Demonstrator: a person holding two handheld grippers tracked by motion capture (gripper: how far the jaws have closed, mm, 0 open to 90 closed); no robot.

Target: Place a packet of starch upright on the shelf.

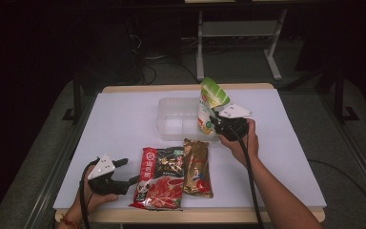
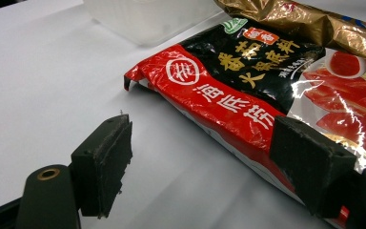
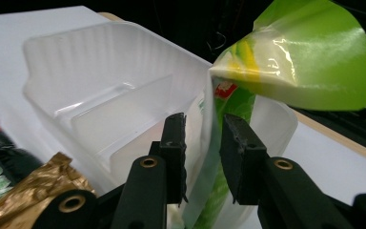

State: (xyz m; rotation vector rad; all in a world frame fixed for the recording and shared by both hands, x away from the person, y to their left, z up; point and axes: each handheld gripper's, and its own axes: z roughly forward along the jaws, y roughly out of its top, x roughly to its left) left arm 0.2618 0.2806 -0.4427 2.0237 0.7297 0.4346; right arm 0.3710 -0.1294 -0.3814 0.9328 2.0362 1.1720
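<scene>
A green and white pouch [image 1: 210, 101] stands upright in the right end of a clear plastic bin [image 1: 171, 121]. My right gripper [image 1: 217, 123] is at its lower edge. In the right gripper view the pouch [image 3: 314, 62] runs thin between the jaws of this gripper [image 3: 204, 143], with a gap on each side, so the pads do not press it. The bin [image 3: 100, 95] has a divider inside. My left gripper [image 1: 126, 171] rests open at the front left, beside a red and black packet [image 1: 159, 179]. In the left gripper view the gripper [image 2: 205, 138] has its right jaw over the packet's [image 2: 228, 81] edge.
A gold packet [image 1: 197, 167] lies flat just right of the red one, in front of the bin. The white table top [image 1: 124, 119] is bare on its left half. Beyond the far edge stand dark floor, cables and a table frame.
</scene>
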